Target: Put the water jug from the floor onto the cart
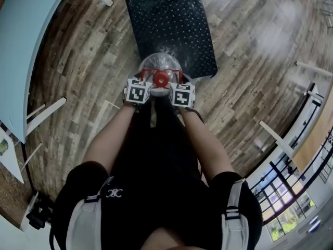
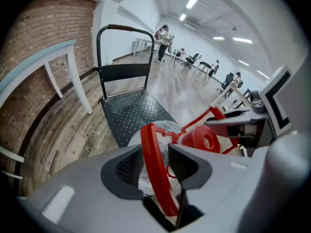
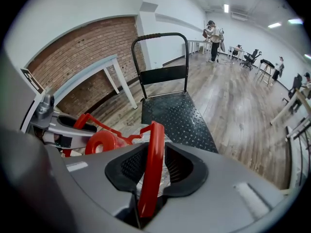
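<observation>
The water jug (image 1: pixel 161 64) is clear with a red cap (image 1: pixel 162 78) and a red carry handle. It stands at the near end of the black cart deck (image 1: pixel 171 25); its base is hidden, so I cannot tell if it rests on the deck or the floor. My left gripper (image 1: pixel 144 85) and right gripper (image 1: pixel 177 85) flank the cap from either side. In the left gripper view the left gripper (image 2: pixel 156 164) is open, with the red handle (image 2: pixel 148 140) lying loose between its pads. In the right gripper view the right gripper (image 3: pixel 154 166) is open too, and the handle (image 3: pixel 156 144) stands free in the gap.
The cart's push bar (image 2: pixel 124 29) rises at the deck's far end. A light blue table (image 1: pixel 26 46) with white legs runs along the brick wall (image 3: pixel 82 62) to the left. White furniture legs (image 1: pixel 281 139) and a railing (image 1: pixel 307 139) lie right. People (image 2: pixel 164 40) stand far off.
</observation>
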`<action>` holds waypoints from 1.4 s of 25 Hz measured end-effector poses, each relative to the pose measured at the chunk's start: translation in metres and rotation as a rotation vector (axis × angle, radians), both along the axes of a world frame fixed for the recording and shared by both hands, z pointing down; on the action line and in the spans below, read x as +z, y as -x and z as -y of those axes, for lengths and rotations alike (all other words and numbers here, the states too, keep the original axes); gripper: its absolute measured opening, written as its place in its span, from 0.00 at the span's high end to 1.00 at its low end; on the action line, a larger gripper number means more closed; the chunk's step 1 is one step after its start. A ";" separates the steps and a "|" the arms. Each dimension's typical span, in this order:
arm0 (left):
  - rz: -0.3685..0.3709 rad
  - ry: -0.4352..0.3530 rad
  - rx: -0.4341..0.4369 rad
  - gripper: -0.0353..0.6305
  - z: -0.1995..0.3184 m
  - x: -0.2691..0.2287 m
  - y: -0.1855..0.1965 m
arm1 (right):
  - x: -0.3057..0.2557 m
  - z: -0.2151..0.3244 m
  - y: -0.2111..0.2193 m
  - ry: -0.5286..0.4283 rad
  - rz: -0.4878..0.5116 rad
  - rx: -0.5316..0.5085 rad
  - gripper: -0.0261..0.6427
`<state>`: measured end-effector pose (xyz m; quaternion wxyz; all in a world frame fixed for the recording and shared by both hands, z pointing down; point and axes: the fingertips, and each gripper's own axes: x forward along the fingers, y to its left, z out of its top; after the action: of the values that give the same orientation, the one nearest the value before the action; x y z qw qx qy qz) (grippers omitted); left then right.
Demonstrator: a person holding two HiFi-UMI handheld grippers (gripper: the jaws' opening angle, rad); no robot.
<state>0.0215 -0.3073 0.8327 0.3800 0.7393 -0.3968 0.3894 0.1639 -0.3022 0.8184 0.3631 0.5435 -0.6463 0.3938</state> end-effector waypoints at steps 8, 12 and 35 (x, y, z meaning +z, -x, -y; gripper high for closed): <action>-0.007 -0.076 -0.006 0.76 0.002 -0.034 0.008 | -0.037 0.002 -0.004 -0.094 0.028 0.027 0.78; -0.015 -0.113 -0.033 0.87 0.015 -0.067 0.015 | -0.070 0.011 -0.004 -0.159 0.041 0.039 0.83; -0.081 -0.368 -0.099 0.94 0.083 -0.232 0.000 | -0.231 0.079 0.014 -0.446 0.171 0.099 0.94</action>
<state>0.0217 -0.3906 0.6005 0.2727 0.7909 -0.4817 0.2609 0.1503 -0.3812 0.5877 0.1584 0.6058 -0.7183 0.3033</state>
